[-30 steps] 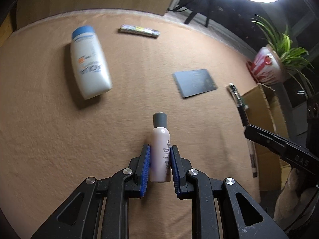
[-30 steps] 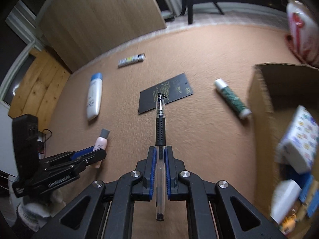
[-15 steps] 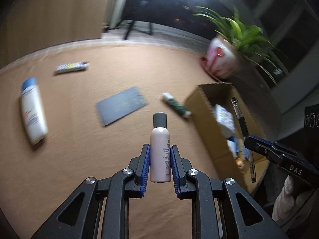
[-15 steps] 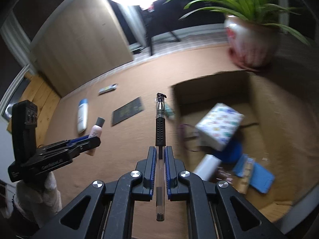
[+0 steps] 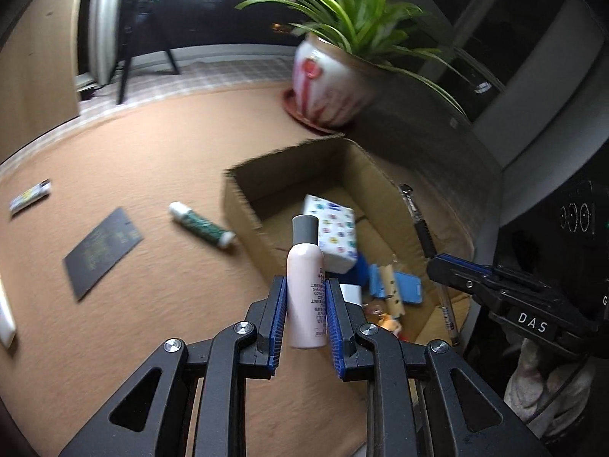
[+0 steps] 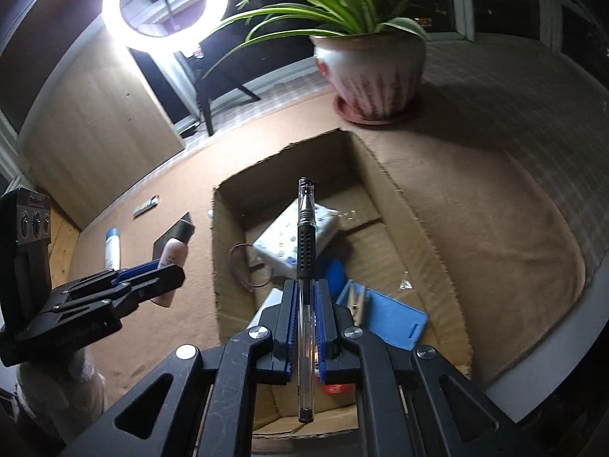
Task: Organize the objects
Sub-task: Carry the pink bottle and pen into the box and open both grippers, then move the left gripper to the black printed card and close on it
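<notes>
Under my tools spreads a tan, felt-like cloth that ends in a curved edge, and beyond it the room is dim: a checked floor, a pale wooden panel, dark windows and a glaring ring light on a stand. A spider plant in a white pot with red streaks sits on a saucer at the far edge. My left gripper is clamped on a small pink bottle with a grey cap, held upright near the open cardboard box; its label carries small print too fine for me to read. My right gripper is pressed tight on a clear pen with a black grip, poised over the box, and wears a tag reading "DAS". Inside lie a patterned packet and a blue case. Out on the cloth rest a dark card, a green tube and a small strip, their writing illegible.
</notes>
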`<move>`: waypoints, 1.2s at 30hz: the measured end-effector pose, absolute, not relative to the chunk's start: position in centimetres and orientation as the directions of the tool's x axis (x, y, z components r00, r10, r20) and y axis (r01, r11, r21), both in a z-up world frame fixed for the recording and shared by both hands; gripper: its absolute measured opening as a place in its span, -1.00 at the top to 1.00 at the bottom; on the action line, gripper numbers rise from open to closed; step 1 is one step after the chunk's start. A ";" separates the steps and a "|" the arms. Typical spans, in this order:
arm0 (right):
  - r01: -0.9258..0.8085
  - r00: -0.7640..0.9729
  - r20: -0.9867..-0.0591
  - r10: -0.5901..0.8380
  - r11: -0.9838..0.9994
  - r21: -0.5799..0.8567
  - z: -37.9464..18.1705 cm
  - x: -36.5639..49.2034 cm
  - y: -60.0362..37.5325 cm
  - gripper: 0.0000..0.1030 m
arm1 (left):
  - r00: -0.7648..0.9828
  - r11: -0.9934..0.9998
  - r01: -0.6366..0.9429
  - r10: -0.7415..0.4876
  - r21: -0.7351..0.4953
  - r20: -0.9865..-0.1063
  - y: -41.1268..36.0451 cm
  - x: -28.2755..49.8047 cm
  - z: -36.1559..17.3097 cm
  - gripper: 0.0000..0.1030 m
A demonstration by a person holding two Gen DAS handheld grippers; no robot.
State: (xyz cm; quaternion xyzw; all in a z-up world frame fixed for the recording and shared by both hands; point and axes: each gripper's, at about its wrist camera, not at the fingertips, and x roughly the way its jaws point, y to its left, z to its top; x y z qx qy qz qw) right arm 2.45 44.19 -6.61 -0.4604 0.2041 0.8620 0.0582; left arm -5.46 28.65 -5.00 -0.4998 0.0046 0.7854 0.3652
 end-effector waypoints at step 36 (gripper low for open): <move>-0.296 -0.572 -0.810 -0.128 -0.889 0.349 -6.2 2.6 43.0 0.27 | -0.306 -0.820 -0.510 0.455 -0.259 -0.836 22.4 -8.8 -6.9 -0.02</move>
